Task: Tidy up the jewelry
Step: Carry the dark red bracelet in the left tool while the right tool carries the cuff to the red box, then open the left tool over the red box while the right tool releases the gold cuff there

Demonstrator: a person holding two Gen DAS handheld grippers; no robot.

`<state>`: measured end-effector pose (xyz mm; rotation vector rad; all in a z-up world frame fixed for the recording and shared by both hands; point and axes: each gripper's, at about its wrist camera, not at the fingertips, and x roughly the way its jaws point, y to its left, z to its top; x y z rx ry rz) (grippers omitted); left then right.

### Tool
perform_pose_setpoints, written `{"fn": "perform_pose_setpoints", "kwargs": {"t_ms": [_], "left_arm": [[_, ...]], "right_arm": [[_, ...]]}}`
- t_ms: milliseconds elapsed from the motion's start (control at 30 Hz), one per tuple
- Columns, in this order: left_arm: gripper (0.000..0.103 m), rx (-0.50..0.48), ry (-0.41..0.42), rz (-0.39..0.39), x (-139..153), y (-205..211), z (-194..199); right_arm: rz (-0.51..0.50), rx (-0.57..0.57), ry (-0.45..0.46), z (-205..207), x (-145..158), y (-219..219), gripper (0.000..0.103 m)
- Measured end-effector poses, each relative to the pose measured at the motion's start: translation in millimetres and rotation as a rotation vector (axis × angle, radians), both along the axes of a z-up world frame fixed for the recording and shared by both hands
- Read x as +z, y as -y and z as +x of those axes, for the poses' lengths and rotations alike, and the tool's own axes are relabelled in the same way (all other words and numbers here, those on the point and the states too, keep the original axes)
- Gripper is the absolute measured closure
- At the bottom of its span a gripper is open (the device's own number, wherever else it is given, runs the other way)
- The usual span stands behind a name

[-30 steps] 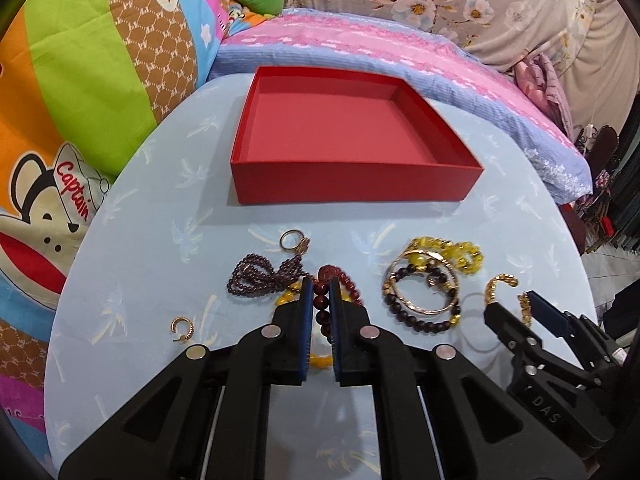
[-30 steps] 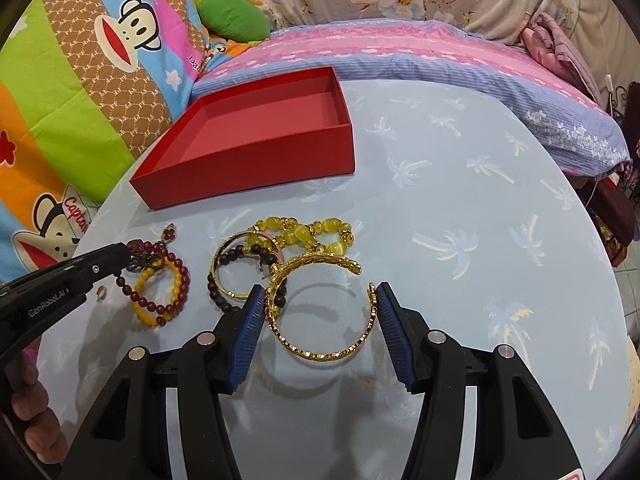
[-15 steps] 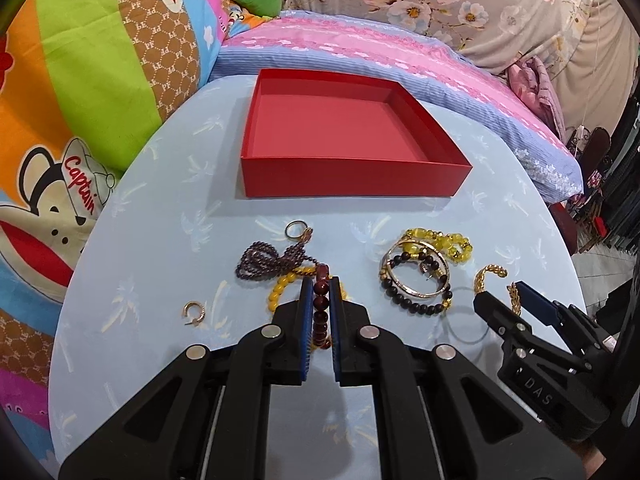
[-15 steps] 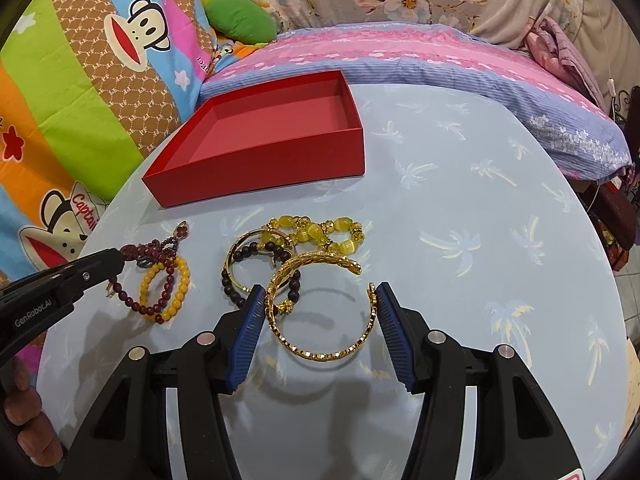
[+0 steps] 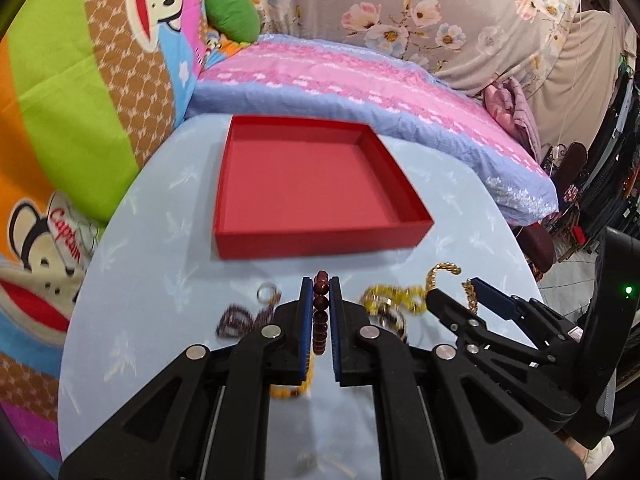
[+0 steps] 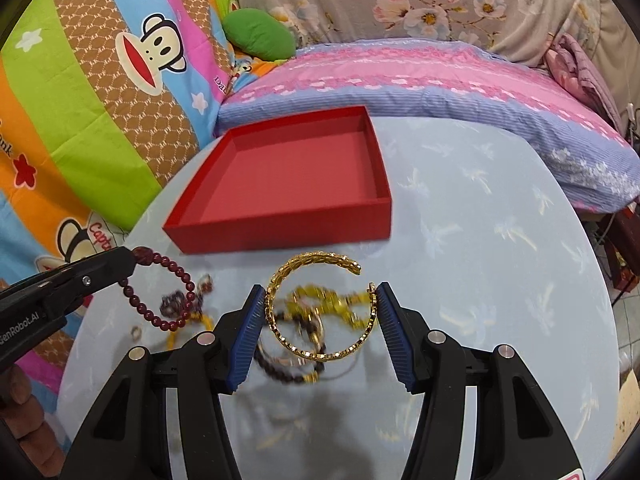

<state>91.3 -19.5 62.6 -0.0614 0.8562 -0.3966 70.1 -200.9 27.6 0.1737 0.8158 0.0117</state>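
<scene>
Both grippers are loaded: left gripper [image 5: 320,312] pinches the dark red bead bracelet [image 6: 160,292], right gripper [image 6: 320,320] spans the gold bangle [image 6: 320,308] (seemingly lifted); red box [image 5: 320,236] lies straight ahead, empty.

Lifted bead bracelet [image 6: 160,292], gold bangle [image 6: 316,304]

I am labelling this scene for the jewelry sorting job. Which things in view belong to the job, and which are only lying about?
Part of the job:
- red box
- dark red bead bracelet, held by the left gripper
- gold open bangle, held by the right gripper
- yellow bead bracelet on the table

Only lying about:
- green cushion
- monkey-print blanket
- pink striped pillow
</scene>
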Motion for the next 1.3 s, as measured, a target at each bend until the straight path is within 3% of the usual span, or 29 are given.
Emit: {"fn": "perform_pose_setpoints", "kwargs": {"t_ms": [400,767,1100,1167,1300], "left_arm": [[0.095,-0.010,0.091,0.026,19.2,21.9,137.1],[0.095,-0.006,0.021,0.059,-21.2,44.5,249.3],[0.093,0.013,-0.038,0.107,-52.3,52.0,279.9],[0.079,0.022,-0.036,0.102,-52.4,51.3,280.5],[0.068,0.049,-0.016,0.100,-46.1,46.3,275.5]], "right_arm": [[-0.018,0.070,0.000,146.7,26.5,9.3,0.049],[-0.032,0.093,-0.129,273.5,-12.4,7.0,0.048],[-0.032,0.064,-0.230,302.4,-40.8,6.1,0.047],[-0.032,0.059,-0.219,301.0,-38.6,6.0,0.043],[-0.058,0.040,-0.189,295.1,-32.3,6.8,0.040]]}}
